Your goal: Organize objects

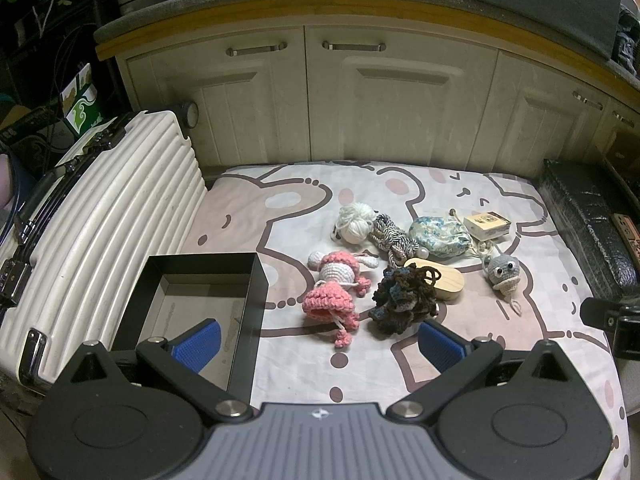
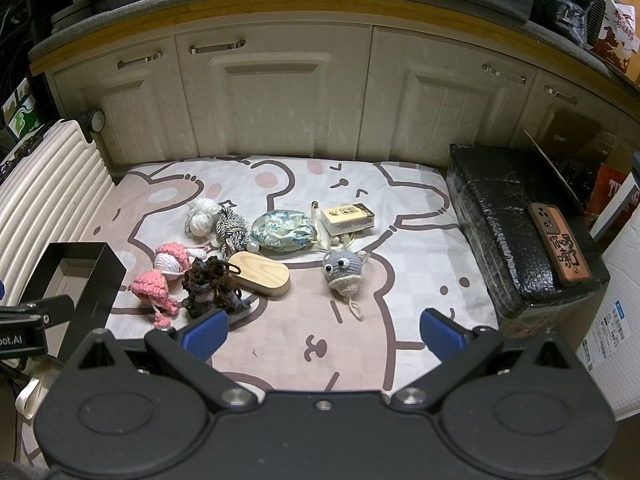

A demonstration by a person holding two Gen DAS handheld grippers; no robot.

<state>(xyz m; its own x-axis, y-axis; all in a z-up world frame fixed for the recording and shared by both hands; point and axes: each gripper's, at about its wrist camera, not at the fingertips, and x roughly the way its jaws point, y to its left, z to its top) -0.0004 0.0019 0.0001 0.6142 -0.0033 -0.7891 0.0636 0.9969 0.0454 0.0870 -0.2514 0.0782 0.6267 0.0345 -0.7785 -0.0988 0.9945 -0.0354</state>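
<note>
Beside black box (image 1: 200,300), at 3 o'clock: pink doll (image 1: 334,284). Phone (image 2: 559,244) in right view only. Left claw (image 1: 318,340), right claw (image 2: 323,330): wide open, empty.

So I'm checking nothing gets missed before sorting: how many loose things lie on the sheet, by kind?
Crochet toys: 3, the pink doll, dark brown toy, grey mouse head
Yarn or cord bundles: 2, white ball, twisted cord
Floral pouch: 1
Small carton: 1
Wooden block: 1
Total: 8
</note>
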